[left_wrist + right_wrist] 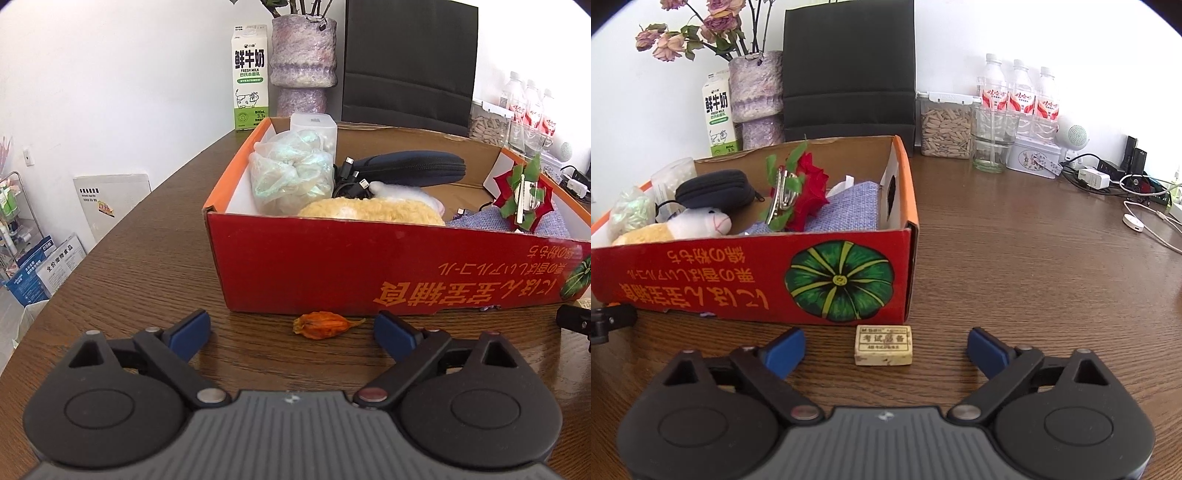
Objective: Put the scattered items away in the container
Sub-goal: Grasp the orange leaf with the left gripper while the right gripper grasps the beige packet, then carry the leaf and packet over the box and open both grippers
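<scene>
Dried flower [325, 324]: we are seeing it lying on the bench [147, 236], just near of the red box [369, 266]; judged light, brittle, needing gentle mid-body pinching.
Eraser [883, 345]: we are judging it firm; gripping its short sides.
Left claw [291, 330]: spread.
Right claw [886, 347]: spread.

box [369, 266]: right end cut off at 3 o'clock
cables [347, 177]: partly hidden behind bag [291, 173]
eraser [883, 345]: small print unreadable
</scene>
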`<state>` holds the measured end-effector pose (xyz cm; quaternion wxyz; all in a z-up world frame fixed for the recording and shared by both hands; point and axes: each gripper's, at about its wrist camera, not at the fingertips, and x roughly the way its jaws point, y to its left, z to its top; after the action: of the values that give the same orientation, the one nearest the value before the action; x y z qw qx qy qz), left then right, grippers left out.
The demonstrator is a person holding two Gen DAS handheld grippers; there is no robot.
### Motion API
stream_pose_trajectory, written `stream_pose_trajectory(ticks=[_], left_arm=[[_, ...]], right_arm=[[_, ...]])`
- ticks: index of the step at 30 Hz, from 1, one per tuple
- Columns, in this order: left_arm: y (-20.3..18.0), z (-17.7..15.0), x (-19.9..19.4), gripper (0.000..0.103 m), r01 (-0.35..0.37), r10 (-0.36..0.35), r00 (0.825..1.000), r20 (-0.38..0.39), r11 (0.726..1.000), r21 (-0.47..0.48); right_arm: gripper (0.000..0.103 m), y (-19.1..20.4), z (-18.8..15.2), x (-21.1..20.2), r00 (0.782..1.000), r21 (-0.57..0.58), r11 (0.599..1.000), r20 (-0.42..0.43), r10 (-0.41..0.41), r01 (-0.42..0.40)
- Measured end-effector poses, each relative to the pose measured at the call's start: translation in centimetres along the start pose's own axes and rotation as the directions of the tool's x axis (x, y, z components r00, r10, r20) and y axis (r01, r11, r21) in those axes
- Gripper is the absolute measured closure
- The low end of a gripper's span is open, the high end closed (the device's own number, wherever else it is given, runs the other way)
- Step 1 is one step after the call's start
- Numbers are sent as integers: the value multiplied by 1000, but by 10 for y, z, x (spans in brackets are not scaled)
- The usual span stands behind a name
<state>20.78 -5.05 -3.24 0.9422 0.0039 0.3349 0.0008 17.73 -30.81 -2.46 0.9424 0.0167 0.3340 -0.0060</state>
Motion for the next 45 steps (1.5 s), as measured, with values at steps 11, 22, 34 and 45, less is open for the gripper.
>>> stream_pose_trajectory(ticks=[11,22,34,45], left_arm=[[-1,-9,-18,63,97,-97,994,49,995,8],[10,-14,-24,63,120,-117,991,65,992,-48],[18,-5,-66,63,188,-171,963,208,980,-64],[-18,69,-82,63,198,-153,901,406,978,-71]], right_arm=[[74,0,-5,-15,997,5,999,61,43,-43],[74,5,-14,-41,982,-12,999,183,37,-36],[74,13,-1,-77,942,-25,994,317,112,-110],[74,67,69,-67,892,-62,979,402,205,-197]])
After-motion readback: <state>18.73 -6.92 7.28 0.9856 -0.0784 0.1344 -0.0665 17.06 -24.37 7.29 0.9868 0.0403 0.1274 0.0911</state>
